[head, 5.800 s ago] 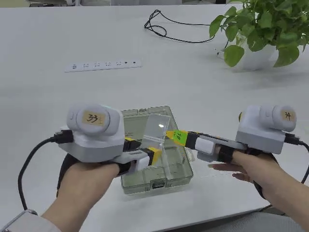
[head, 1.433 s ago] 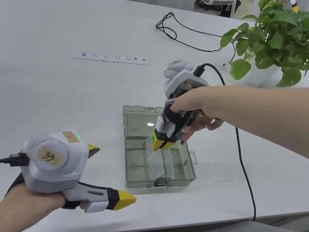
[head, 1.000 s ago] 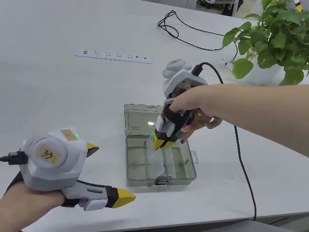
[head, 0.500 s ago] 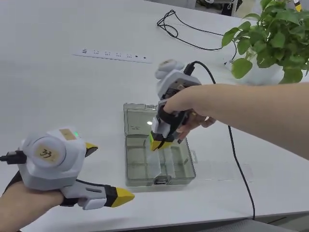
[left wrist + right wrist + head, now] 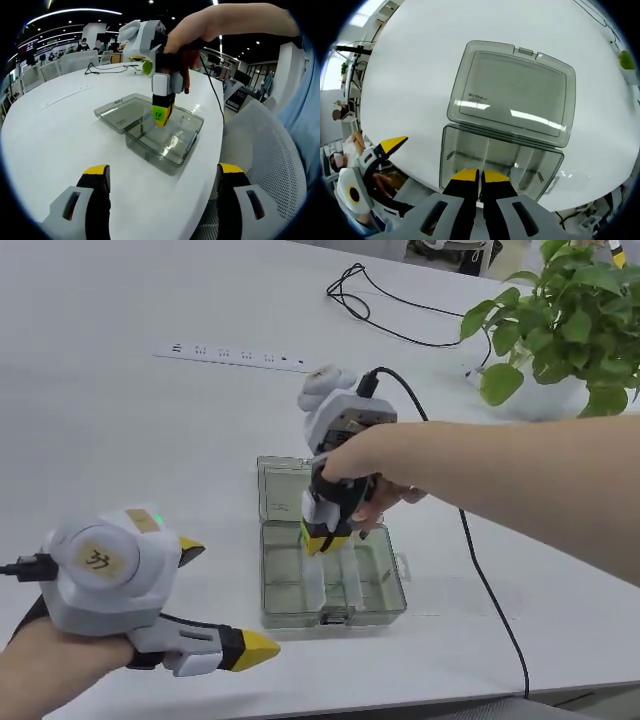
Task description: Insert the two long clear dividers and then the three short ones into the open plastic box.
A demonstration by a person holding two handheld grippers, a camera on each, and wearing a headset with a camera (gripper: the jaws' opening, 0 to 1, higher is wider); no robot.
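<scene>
Right hand-held gripper point(image 5: 322, 538) is tips-down over the plastic box point(image 5: 290, 617). The box sits close to the near edge of the table point(image 5: 120, 440), with its lid point(image 5: 282, 490) laid open toward the far edge. The jaws are pressed together but for a hairline slit. A pale upright strip under the tips reads as a clear divider point(image 5: 313, 585) pinched by its top edge, standing in the left half of the base. It is transparent, so that is a judgement, and I cannot tell whether it is a long or a short one. Left hand-held gripper point(image 5: 222, 596) is spread wide with nothing between the jaws. It is held by the near edge, left of the box and apart from it.

Step in hand, likely: seating this divider.
- Keep the sheet plumb and line both ends up with the wall grooves before pressing.
- Push straight down with no twist, and let go only once it sits flush.
- The box looks light and nothing pins it. The idle left gripper could brace a wall if the box starts to slide.

View differences:
- **Right gripper view:** looks straight down into the base. It shows upright partitions across the compartment and small lettering on the lid, but its own jaws cover the spot where the divider meets the floor.
- **Left gripper view:** gives the side profile, with the yellow tips at about rim height and the tool near vertical.
- **Head view:** adds faint clear pieces point(image 5: 445, 590) on the table just right of the box, probably dividers waiting. They are too faint to count.
</scene>
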